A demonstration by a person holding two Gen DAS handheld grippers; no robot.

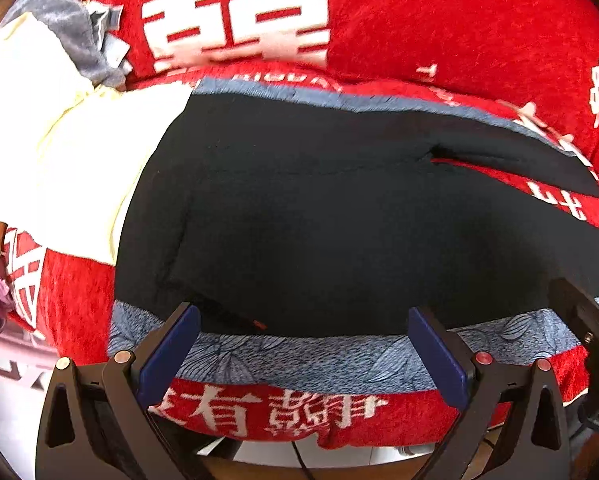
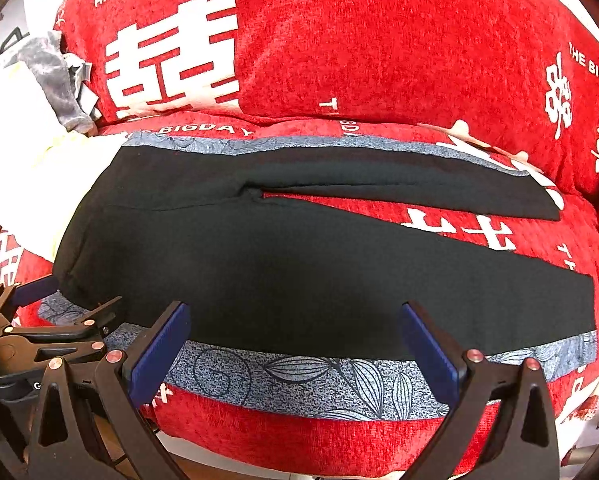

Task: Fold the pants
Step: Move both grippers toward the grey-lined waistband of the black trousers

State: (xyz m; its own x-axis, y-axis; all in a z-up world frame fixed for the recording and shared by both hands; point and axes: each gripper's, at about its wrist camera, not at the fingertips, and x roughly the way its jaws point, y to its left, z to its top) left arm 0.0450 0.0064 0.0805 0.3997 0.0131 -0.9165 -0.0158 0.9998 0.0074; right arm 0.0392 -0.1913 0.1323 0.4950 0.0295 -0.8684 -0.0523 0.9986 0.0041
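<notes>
Item before me: black pants (image 2: 299,272) flat on the blue-grey cloth (image 2: 299,376), my left gripper (image 1: 303,344) and right gripper (image 2: 295,340) both spread wide, empty.

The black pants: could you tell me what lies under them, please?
The black pants lie on a blue-grey patterned cloth over the red sofa cover; anything directly beneath is hidden.
</notes>
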